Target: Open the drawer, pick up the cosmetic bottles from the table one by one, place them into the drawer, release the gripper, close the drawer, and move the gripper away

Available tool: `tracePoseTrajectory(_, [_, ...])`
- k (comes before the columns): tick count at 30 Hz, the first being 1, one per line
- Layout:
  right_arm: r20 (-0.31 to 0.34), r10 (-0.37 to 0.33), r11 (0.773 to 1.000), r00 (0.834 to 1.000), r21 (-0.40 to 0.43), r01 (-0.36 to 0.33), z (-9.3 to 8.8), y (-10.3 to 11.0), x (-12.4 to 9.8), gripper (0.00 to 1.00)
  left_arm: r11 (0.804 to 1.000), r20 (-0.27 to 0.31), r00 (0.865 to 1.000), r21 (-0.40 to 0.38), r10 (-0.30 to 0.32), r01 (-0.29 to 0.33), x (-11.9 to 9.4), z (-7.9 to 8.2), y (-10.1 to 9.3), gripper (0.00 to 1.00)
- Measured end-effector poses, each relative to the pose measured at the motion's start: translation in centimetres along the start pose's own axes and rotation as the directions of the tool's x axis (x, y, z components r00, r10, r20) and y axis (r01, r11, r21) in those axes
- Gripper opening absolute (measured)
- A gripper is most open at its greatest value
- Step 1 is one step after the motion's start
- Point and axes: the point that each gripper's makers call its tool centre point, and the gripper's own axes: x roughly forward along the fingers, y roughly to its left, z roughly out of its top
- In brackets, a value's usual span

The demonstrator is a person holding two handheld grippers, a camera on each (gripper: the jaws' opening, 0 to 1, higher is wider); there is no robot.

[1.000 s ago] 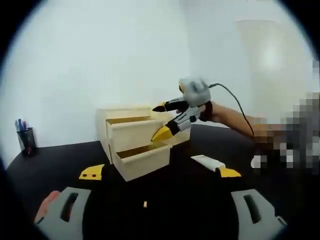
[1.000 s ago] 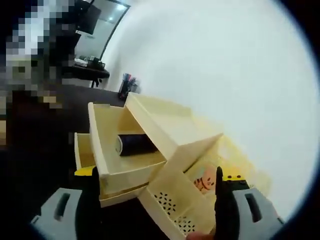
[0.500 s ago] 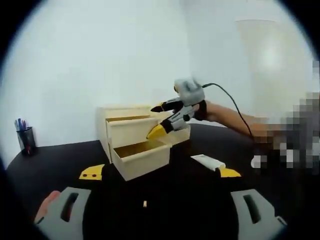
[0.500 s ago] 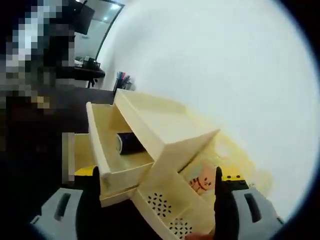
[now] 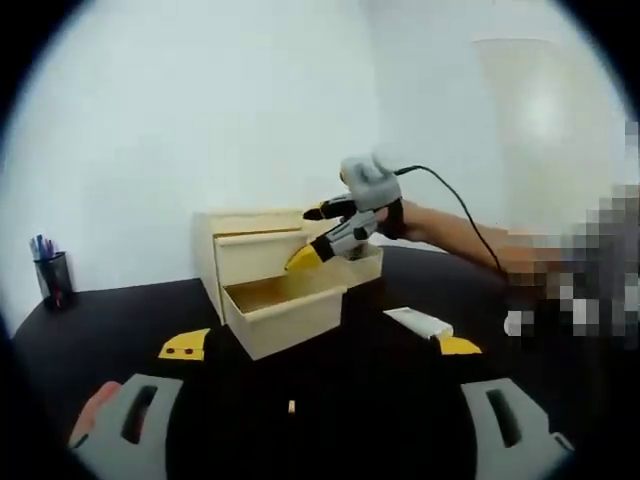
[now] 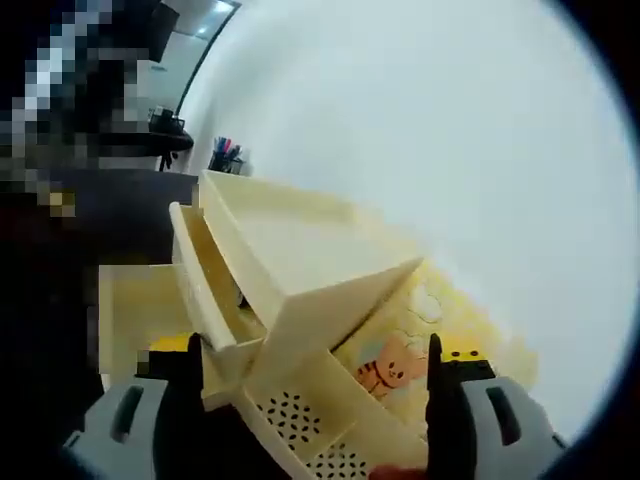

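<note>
Black tabletop (image 5: 330, 390); right gripper (image 5: 312, 238), jaws parted and empty, presses the upper drawer (image 5: 262, 255) front; skewed pressure could jam it; left gripper (image 5: 310, 425) spread, idle.

The drawer cabinet (image 5: 262, 262) stands at centre frame on the table (image 5: 370, 400). Its lower drawer (image 5: 283, 315) projects toward the frame bottom. The right gripper (image 5: 312, 235) sits at the upper drawer front (image 5: 262, 257). A tube (image 5: 420, 325) lies right of the cabinet; a pen cup (image 5: 52, 280) stands at far left.
</note>
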Motion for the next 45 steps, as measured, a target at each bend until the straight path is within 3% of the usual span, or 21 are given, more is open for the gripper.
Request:
tracePoseTrajectory(24, [-0.007, -0.034, 0.996, 0.999, 0.079, 0.035, -0.9, -1.3, 1.4, 0.89, 1.0, -0.008, 1.0, -0.001, 0.004, -0.004, 0.2, -0.2, 0.1, 0.87])
tracePoseTrajectory(29, [-0.02, -0.021, 0.998, 1.0, 0.066, 0.022, -1.2, -1.1, 1.4, 0.84, 1.0, -0.01, 1.0, 0.005, 0.003, -0.003, 0.2, -0.1, 0.3, 0.87])
tracePoseTrajectory(33, [0.01, -0.007, 0.998, 1.0, 0.07, 0.006, -0.7, -1.2, 1.0, 0.84, 1.0, 0.005, 1.0, 0.006, 0.005, -0.005, 0.0, 0.2, 0.2, 0.86])
tracePoseTrajectory(40, [0.076, 0.021, 0.997, 0.997, 0.075, -0.026, 0.7, -1.8, -1.6, 0.84, 1.0, 0.0, 1.0, 0.003, 0.005, -0.005, 0.2, 0.0, 0.2, 0.86])
tracePoseTrajectory(45, [0.121, 0.1, 0.995, 0.988, -0.02, -0.099, 1.5, -0.2, -3.8, 0.83, 1.0, -0.011, 1.0, 0.008, 0.008, -0.008, 0.3, -0.3, 0.1, 0.86])
